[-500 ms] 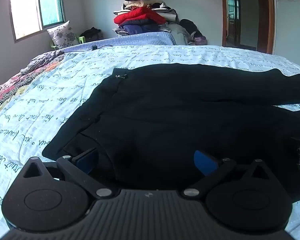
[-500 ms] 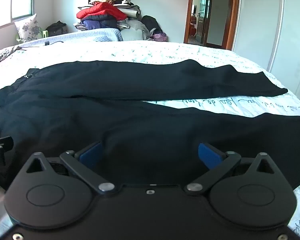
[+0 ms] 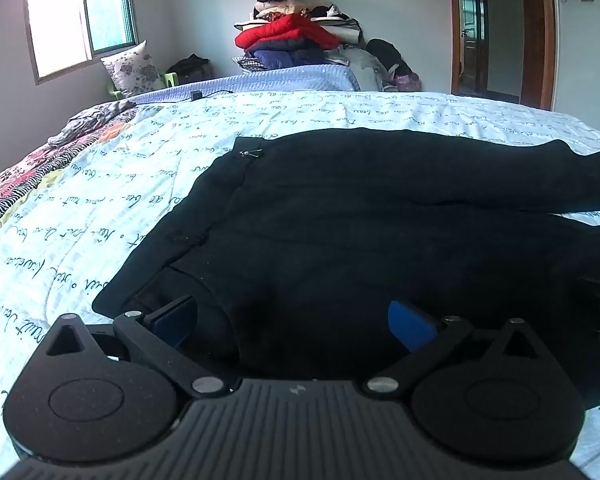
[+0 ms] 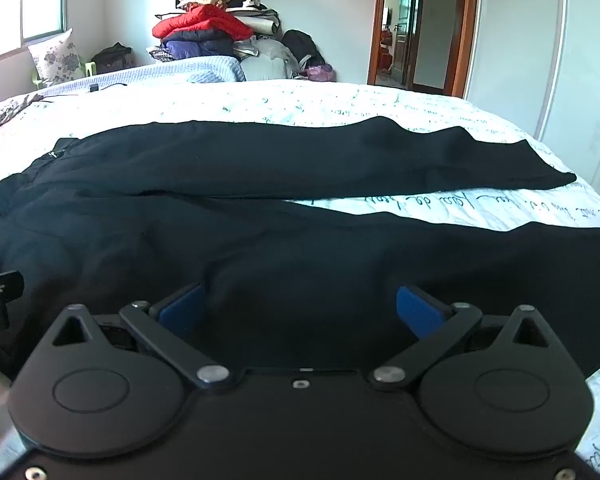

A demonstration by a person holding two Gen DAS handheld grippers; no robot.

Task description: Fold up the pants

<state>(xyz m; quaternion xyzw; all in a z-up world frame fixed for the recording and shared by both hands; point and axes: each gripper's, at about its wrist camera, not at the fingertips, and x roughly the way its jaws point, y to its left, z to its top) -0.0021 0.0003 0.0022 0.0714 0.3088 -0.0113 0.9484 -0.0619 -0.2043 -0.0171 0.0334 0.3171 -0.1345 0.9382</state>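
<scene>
Nothing has shifted since a moment ago: black pants point(image 4: 284, 208) lie flat across the bed point(image 3: 100, 208), legs apart, toward its near edge. My left gripper point(image 3: 292, 320) and right gripper point(image 4: 300, 308) hover spread wide, empty; fold not started.

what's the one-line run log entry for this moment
pants: flat on bed, unfolded | left hand-held gripper: open | right hand-held gripper: open
</scene>
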